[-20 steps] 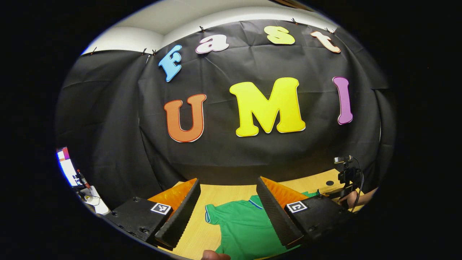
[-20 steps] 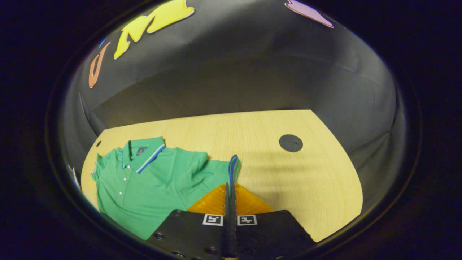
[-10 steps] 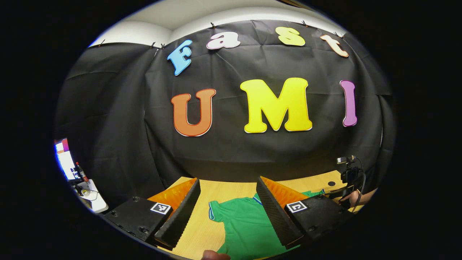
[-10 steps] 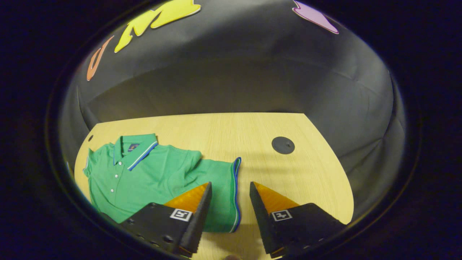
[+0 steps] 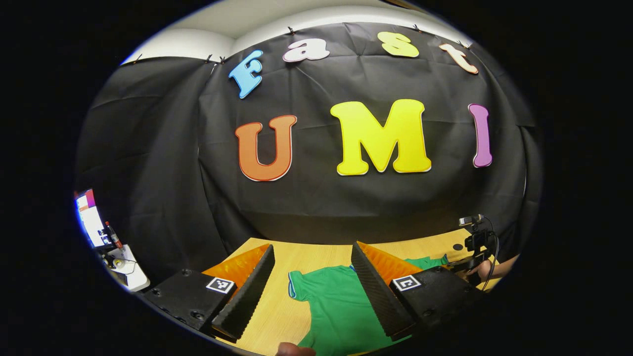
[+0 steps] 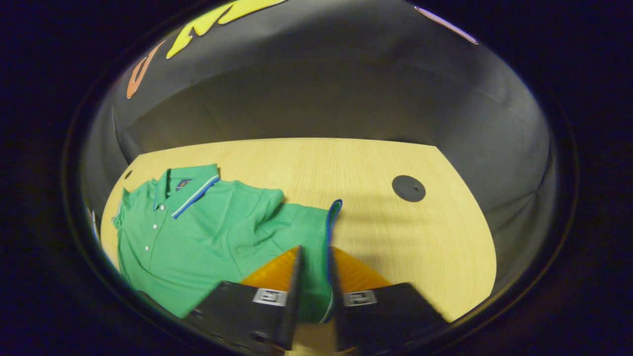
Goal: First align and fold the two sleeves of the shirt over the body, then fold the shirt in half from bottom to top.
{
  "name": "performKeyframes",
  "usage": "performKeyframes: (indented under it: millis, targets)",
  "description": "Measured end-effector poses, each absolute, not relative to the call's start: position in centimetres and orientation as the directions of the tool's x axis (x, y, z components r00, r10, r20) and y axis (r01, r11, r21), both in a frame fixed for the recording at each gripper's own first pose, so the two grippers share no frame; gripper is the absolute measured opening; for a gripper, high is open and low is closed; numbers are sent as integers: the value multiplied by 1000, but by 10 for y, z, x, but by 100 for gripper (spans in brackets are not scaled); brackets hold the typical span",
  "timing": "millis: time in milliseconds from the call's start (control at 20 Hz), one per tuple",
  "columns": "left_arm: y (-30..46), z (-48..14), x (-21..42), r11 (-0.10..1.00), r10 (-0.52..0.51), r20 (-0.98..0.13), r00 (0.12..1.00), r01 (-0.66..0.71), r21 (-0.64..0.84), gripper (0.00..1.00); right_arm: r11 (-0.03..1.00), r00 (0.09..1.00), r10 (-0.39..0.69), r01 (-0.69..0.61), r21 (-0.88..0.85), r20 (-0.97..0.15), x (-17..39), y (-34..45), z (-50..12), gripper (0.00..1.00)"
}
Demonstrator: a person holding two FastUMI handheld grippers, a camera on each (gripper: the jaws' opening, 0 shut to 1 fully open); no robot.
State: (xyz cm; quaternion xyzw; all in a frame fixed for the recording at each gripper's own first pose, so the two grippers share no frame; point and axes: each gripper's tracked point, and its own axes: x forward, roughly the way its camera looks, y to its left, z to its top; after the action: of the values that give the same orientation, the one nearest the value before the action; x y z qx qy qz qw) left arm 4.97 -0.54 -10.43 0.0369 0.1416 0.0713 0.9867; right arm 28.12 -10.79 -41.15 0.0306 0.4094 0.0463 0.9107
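A green polo shirt (image 6: pixel 198 232) with blue-trimmed collar lies flat on the wooden table (image 6: pixel 346 163), front up. Its sleeve (image 6: pixel 306 227) stretches out to the right, ending in a blue-edged cuff (image 6: pixel 332 217). My right gripper (image 6: pixel 314 249) straddles that sleeve end, with its jaws narrowed to a small gap and green cloth showing between them; the fingers are motion-blurred. In the left gripper view, my left gripper (image 5: pixel 311 247) is held wide open above the shirt (image 5: pixel 336 306), whose other sleeve (image 5: pixel 296 287) lies between its fingers, untouched.
A black round disc (image 6: pixel 408 188) is set into the table to the right of the sleeve. The other gripper (image 5: pixel 474 244) and the hand (image 5: pixel 494 269) holding it show at far right. A lit screen (image 5: pixel 89 220) and small items stand off the table's left end.
My right gripper was shut on the cuff, opened wide half a second ago, and has now narrowed again around the sleeve end. My left gripper stayed open and barely shifted.
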Motion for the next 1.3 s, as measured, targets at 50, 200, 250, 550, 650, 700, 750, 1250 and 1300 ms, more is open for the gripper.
performKeyframes:
  millis: [50,200,250,550,650,700,750,1250,1300]
  targets:
    - [-7,-103,51,987,147,-272,951,-125,99,100,993,671,117,-55,109,-732,287,-108,-413,7]
    - [-6,-98,54,986,144,-254,956,-116,123,100,990,673,119,-23,140,-730,284,-109,-409,0]
    - [-5,-97,54,985,145,-252,957,-115,129,100,990,678,114,-16,140,-727,285,-109,-407,0]
    - [-7,-104,57,989,130,-264,956,-107,100,100,980,706,141,1,199,-694,282,-100,-376,0]
    - [-7,-103,57,990,126,-261,957,-104,95,100,980,715,133,9,199,-686,281,-97,-366,0]
    - [-6,-104,57,991,123,-260,958,-103,89,100,980,718,127,16,199,-684,282,-96,-360,0]
    - [-5,-104,56,991,123,-260,958,-105,85,100,980,723,122,23,200,-680,283,-92,-353,0]
    - [39,-100,38,986,168,-248,954,-161,48,100,979,711,180,-61,195,-680,288,23,-322,2]
    - [48,-99,35,984,178,-246,953,-171,50,100,978,705,186,-65,198,-685,290,36,-325,0]
